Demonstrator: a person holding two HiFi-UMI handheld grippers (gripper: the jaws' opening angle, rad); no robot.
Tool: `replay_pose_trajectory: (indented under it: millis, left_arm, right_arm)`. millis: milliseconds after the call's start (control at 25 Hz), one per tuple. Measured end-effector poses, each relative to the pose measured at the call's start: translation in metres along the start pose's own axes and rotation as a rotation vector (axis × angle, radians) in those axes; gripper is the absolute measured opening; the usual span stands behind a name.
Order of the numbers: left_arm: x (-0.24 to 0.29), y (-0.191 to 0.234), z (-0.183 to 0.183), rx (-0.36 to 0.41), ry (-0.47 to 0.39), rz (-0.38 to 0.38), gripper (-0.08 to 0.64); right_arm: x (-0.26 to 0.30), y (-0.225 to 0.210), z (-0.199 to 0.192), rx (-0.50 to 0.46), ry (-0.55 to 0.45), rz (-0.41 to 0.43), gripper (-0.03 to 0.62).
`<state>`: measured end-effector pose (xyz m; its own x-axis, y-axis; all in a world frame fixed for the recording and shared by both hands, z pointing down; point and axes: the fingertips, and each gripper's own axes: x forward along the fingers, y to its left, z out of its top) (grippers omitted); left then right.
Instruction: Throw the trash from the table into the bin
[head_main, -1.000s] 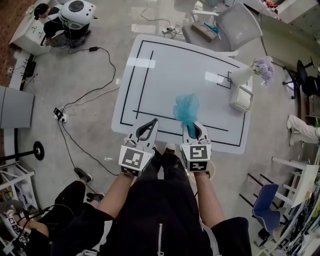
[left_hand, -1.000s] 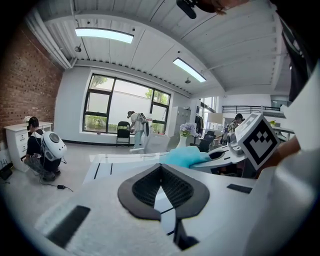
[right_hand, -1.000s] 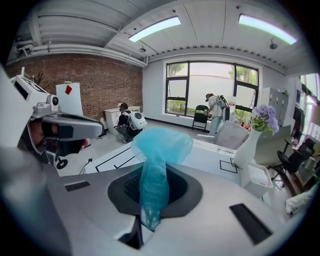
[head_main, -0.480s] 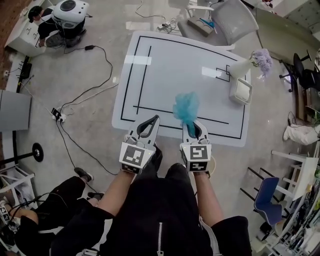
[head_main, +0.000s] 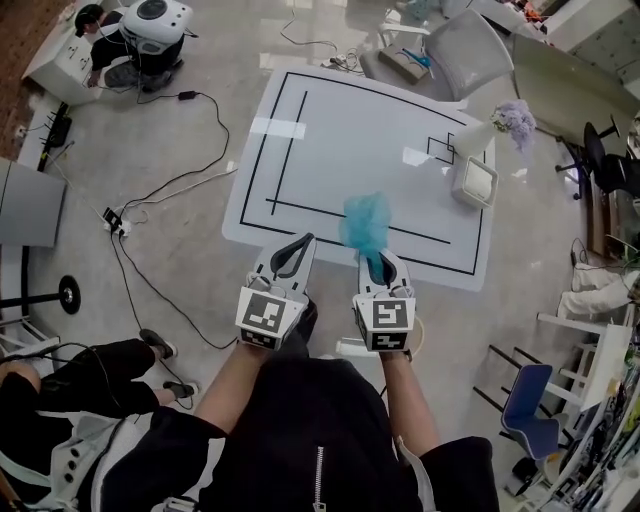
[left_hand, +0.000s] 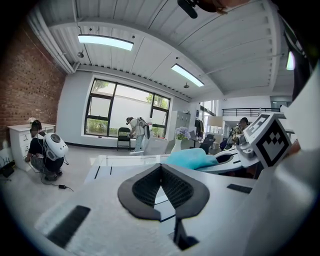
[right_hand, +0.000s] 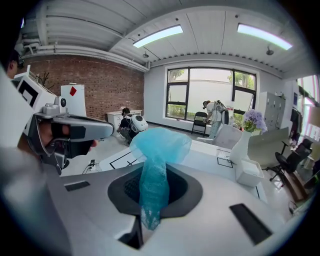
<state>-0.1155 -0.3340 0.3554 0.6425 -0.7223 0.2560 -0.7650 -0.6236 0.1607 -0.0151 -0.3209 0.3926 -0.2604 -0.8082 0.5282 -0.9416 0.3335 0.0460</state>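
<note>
Crumpled teal plastic trash (right_hand: 157, 145) is pinched in your right gripper (head_main: 376, 262), left gripper (left_hand: 161, 167) clenched empty; release only above the bin.

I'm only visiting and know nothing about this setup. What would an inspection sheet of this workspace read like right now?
Surface: white table with black lines, mostly bare.
Job's things: crumpled blue bag, off the table and held over its near edge; no bin identified for certain.
Clutter: vase of purple flowers and a white box at the table's right edge.
Grippers: right tongs shut on the blue bag; left tongs shut, nothing in them.
Cables: cables trail over the floor left of the table to a power strip.
Surroundings: grey chair behind the table, blue chair, person sitting on the floor.
</note>
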Motion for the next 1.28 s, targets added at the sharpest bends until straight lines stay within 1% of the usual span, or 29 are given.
replay_pose_trajectory:
  millis: [120, 160, 280, 400, 520, 680, 800, 1000, 1120, 1280]
  left_arm:
    - [-0.013, -0.024, -0.009, 0.069, -0.001, -0.009, 0.005]
    - [-0.018, -0.034, -0.013, 0.076, 0.000, -0.010, 0.005]
    - [-0.037, -0.067, -0.022, 0.062, -0.007, -0.015, 0.005]
    - [-0.055, -0.106, -0.027, 0.047, -0.039, -0.051, 0.005]
    - [-0.074, -0.143, -0.035, 0.058, -0.048, -0.086, 0.005]
    - [-0.095, -0.197, -0.044, 0.095, -0.049, -0.153, 0.005]
    - [-0.112, -0.237, -0.050, 0.113, -0.045, -0.196, 0.005]
    - [-0.121, -0.297, -0.055, 0.148, -0.027, -0.282, 0.005]
    - [-0.120, -0.333, -0.058, 0.178, -0.011, -0.349, 0.005]
    - [-0.113, -0.377, -0.062, 0.217, 0.010, -0.459, 0.005]
  right_arm:
    - [-0.028, 0.000, -0.006, -0.010, -0.033, -0.014, 0.025]
    - [-0.039, -0.001, -0.009, -0.012, -0.043, -0.020, 0.025]
    - [-0.076, -0.004, -0.024, -0.008, -0.063, -0.036, 0.025]
    - [-0.117, -0.007, -0.043, 0.000, -0.072, -0.065, 0.025]
    - [-0.161, -0.008, -0.063, 0.013, -0.079, -0.103, 0.025]
    - [-0.219, -0.014, -0.092, 0.045, -0.104, -0.181, 0.025]
    - [-0.261, -0.018, -0.111, 0.077, -0.114, -0.223, 0.025]
    - [-0.320, -0.032, -0.142, 0.131, -0.116, -0.302, 0.025]
    - [-0.352, -0.045, -0.163, 0.168, -0.112, -0.361, 0.025]
    - [-0.388, -0.061, -0.187, 0.228, -0.105, -0.454, 0.025]
